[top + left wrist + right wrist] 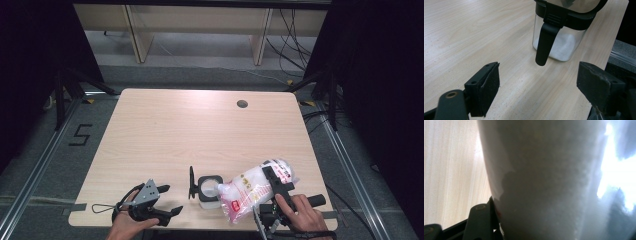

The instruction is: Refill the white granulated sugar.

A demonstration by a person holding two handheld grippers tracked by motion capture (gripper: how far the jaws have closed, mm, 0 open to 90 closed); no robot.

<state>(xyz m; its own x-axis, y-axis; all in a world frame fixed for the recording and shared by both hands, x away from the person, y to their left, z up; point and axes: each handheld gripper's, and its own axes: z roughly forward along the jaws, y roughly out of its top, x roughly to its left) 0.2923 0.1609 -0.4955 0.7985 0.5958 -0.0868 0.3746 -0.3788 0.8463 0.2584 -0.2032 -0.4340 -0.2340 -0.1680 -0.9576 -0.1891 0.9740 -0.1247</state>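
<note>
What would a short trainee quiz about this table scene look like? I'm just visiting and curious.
1. True or false: the right gripper is clamped on the bag of white grains.
2. Which way does the bag's corner point? A) at the open jar B) at the round hole in the table C) at the floor
3. Fill in: the left gripper has its jaws ____ with nothing between them.

Key
1. True: the bag sits between its jaws, tilted over the table.
2. A: the corner meets the jar's mouth, whose lid stands flipped up.
3. Open: the jar stands ahead of them, untouched.
</note>
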